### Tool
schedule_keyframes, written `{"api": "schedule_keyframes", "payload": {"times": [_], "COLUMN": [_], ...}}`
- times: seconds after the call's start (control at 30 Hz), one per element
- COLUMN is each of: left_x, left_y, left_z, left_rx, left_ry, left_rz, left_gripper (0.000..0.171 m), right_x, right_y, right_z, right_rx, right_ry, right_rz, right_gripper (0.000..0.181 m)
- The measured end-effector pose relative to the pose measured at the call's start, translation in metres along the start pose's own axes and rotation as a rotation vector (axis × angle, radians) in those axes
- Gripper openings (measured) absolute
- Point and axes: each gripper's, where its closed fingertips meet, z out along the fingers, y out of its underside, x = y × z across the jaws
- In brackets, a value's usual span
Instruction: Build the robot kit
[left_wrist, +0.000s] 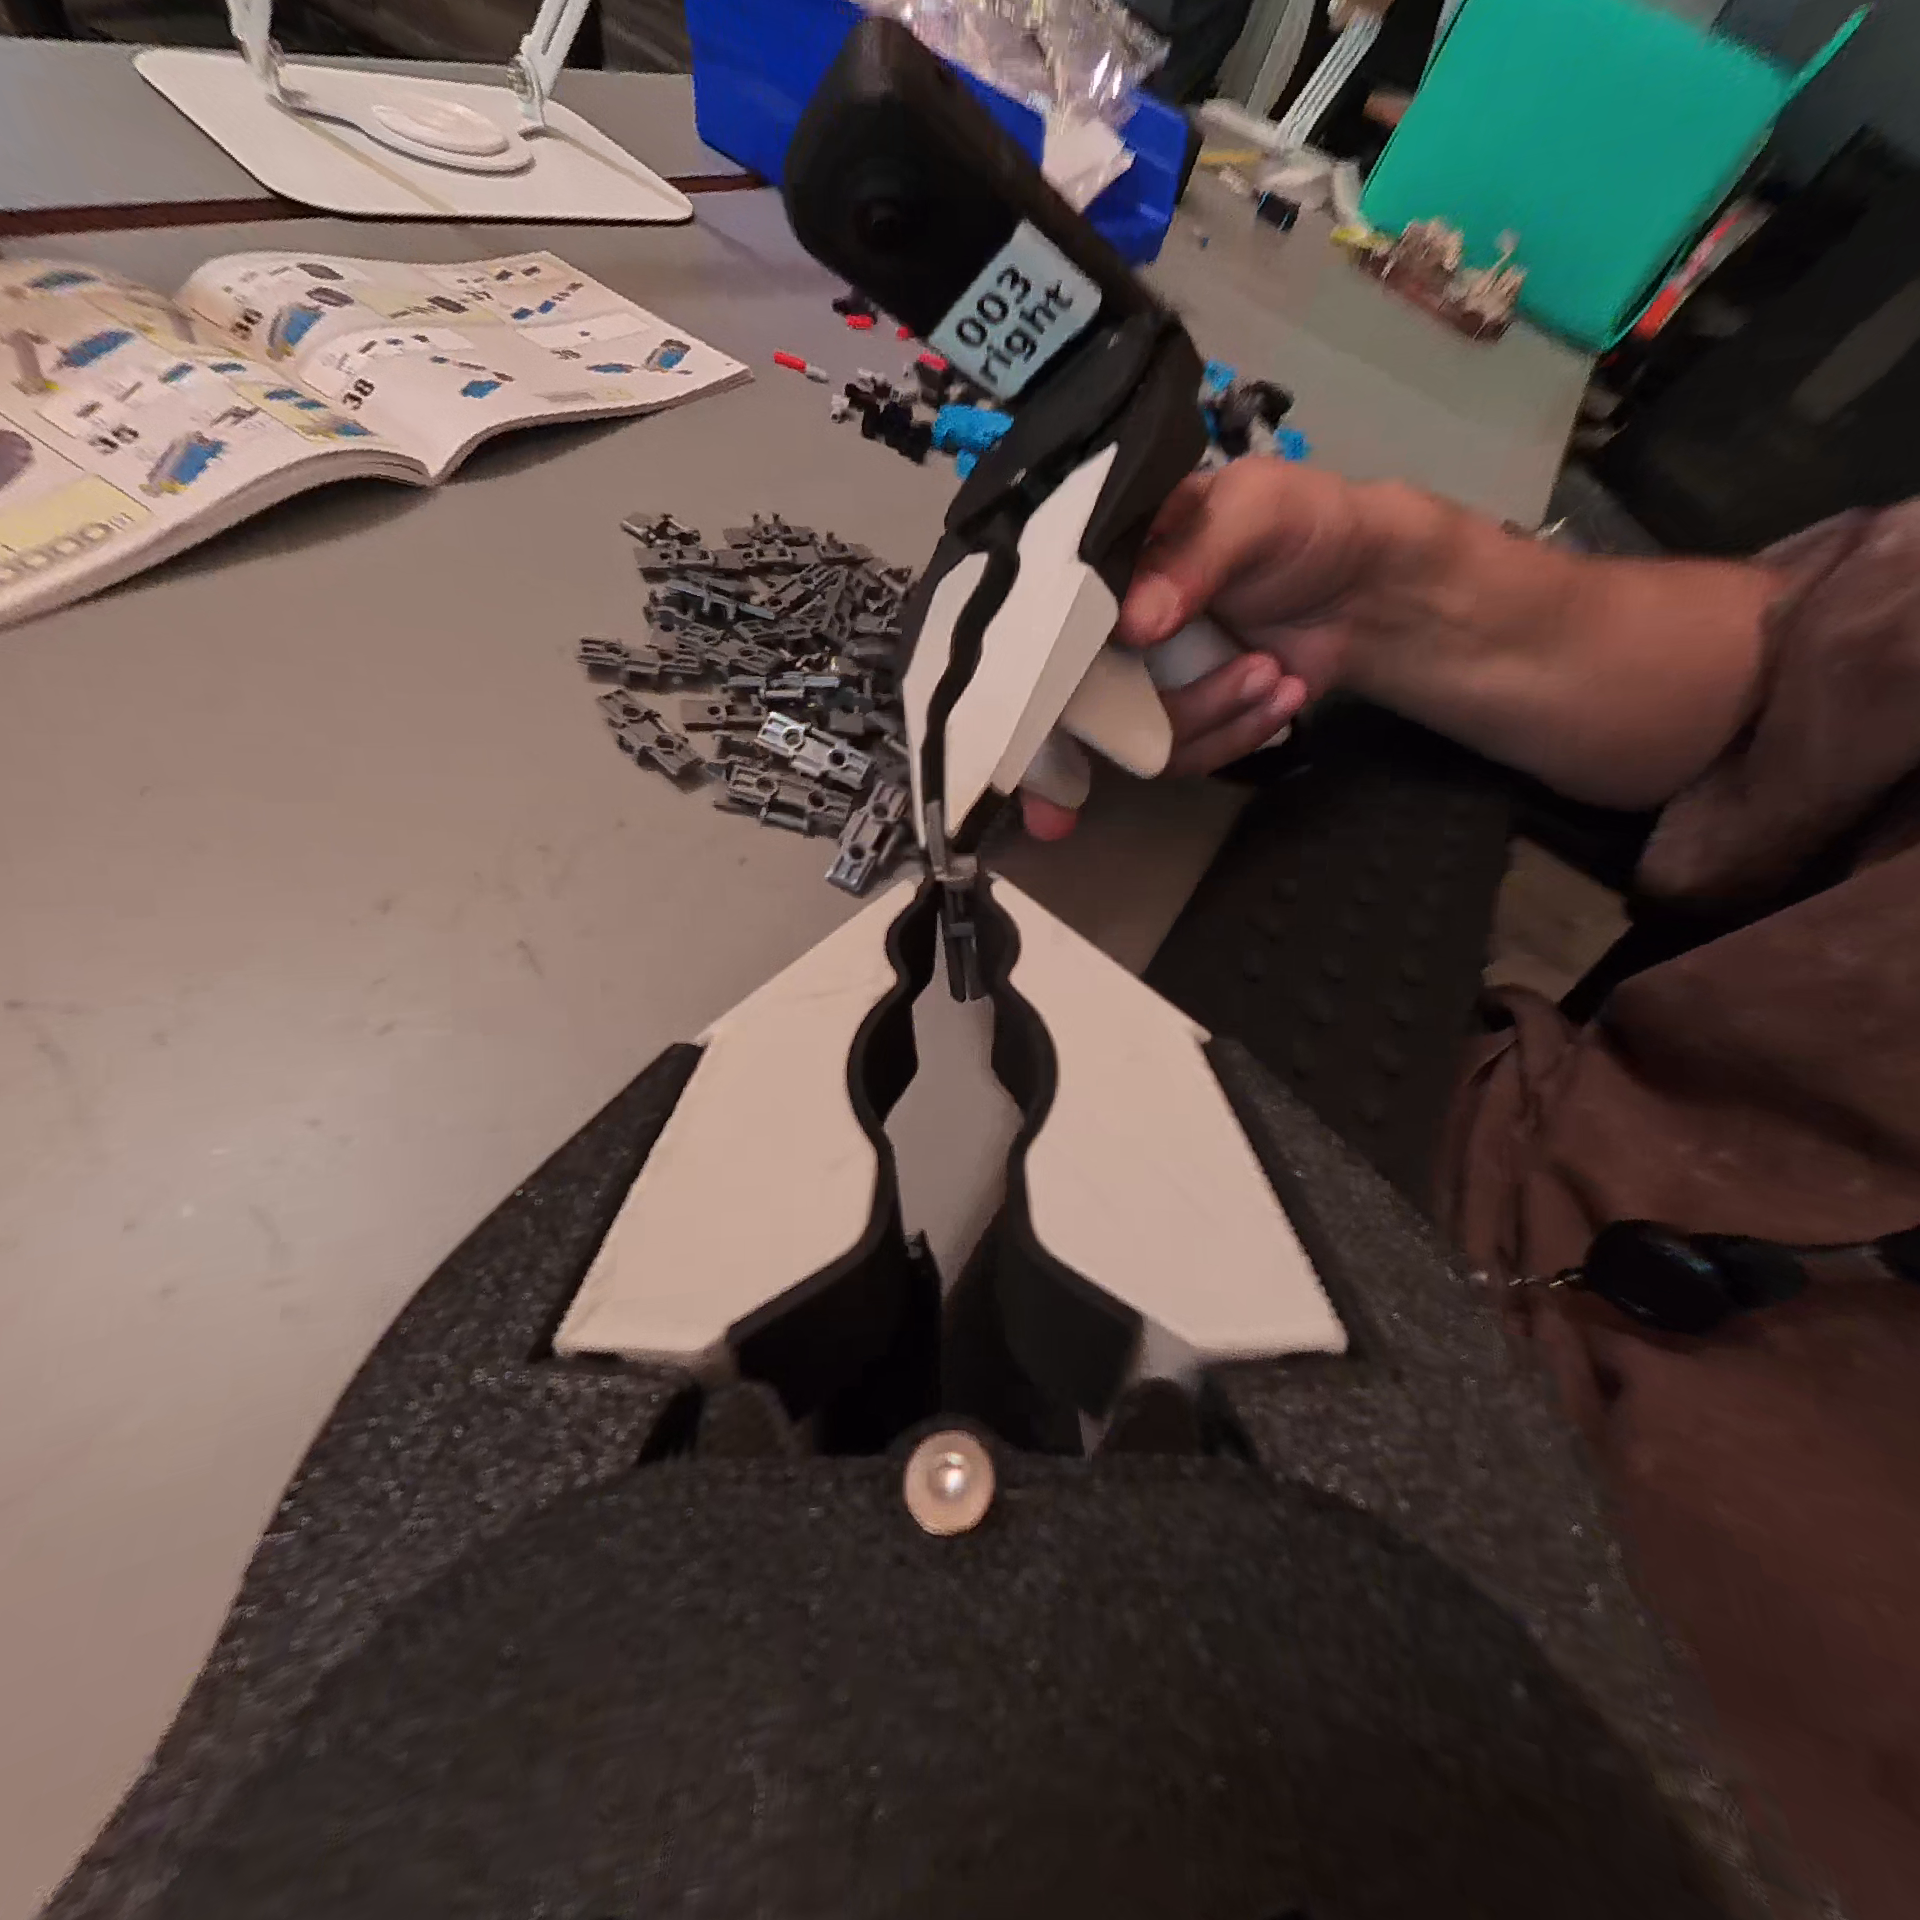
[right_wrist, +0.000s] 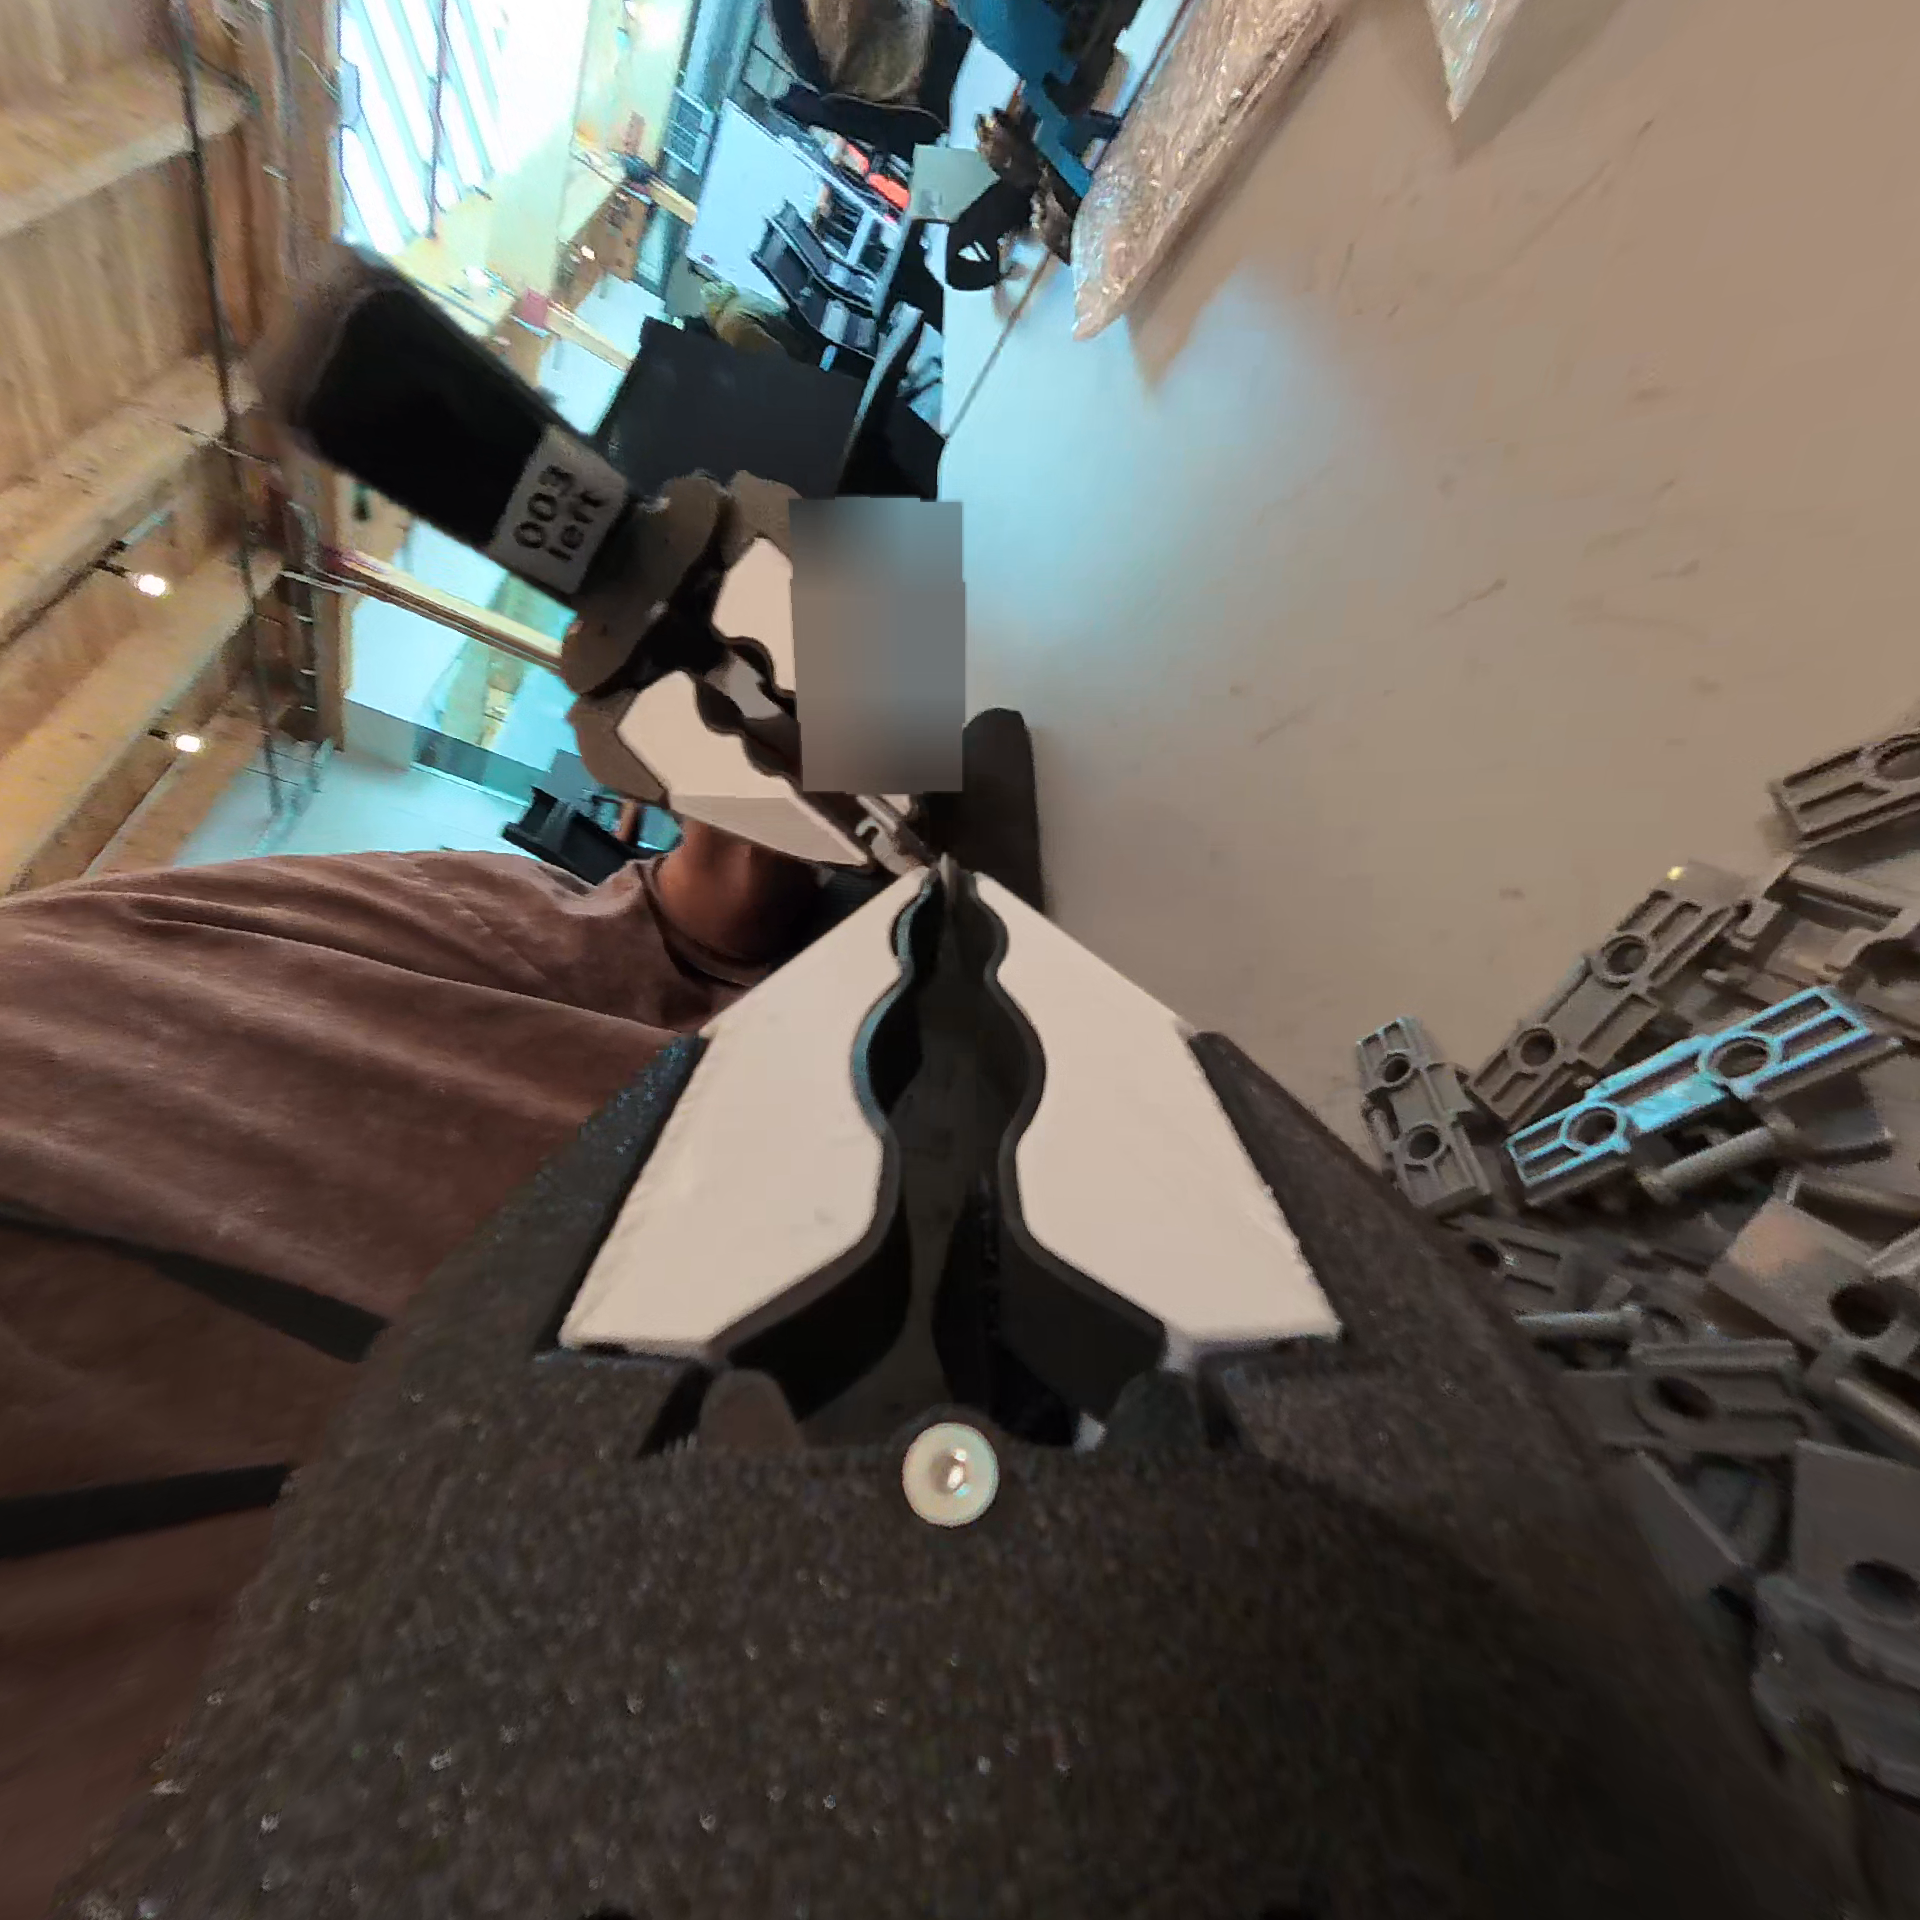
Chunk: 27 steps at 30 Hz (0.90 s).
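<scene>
Spreading under everything is the grey surface (left_wrist: 312, 935), and the landmark on it is the heap of grey plastic pieces (left_wrist: 758, 675); beyond that heap to the left lies an open instruction booklet (left_wrist: 312, 374), farther back a white flat stand (left_wrist: 416, 135) and a blue bin (left_wrist: 935, 114); just behind the heap sits a scatter of black and blue small parts (left_wrist: 935, 416); a person's hand (left_wrist: 1278, 613) on the heap's right side holds the right gripper (left_wrist: 940, 831), pointing down at the heap's near edge, pressed together on the top of a small dark grey pin (left_wrist: 961, 935); the left gripper (left_wrist: 956, 894), just in front of the heap, is nearly closed, pinching the same pin lower down, so the two grippers meet tip to tip.
</scene>
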Motion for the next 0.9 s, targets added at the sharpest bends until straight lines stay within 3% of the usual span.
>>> {"api": "schedule_keyframes", "payload": {"times": [0.13,0.3,0.37,0.47,0.7,0.8,0.9], "left_x": [0.002,0.001,-0.004,-0.008,-0.015,-0.021,-0.023], "left_y": [-0.015,-0.009,0.005,0.028,0.043,0.043,0.038], "left_z": [-0.006,-0.003,0.004,0.017,0.029,0.026,0.026], "left_rx": [0.095,0.065,-0.018,-0.159,-0.293,-0.301,-0.275], "left_ry": [0.099,0.125,0.109,0.094,0.106,0.134,0.182], "left_rz": [-0.171,-0.266,-0.327,-0.408,-0.470,-0.493,-0.578], "left_gripper": [0.006,0.006,0.006,0.006,0.006,0.007,0.007], "right_x": [-0.012,-0.007,0.008,0.043,0.059,0.059,0.045], "right_y": [-0.008,-0.006,0.000,0.015,0.026,0.017,0.010], "right_z": [-0.005,-0.004,-0.002,0.000,-0.003,-0.012,-0.017], "right_rx": [0.046,0.036,-0.001,-0.114,-0.248,-0.225,-0.192], "right_ry": [-0.101,-0.064,0.033,0.305,0.519,0.587,0.562], "right_rz": [0.051,0.042,0.028,-0.121,-0.363,-0.475,-0.605], "right_gripper": [0.003,0.002,0.003,0.003,0.008,0.018,0.018]}}
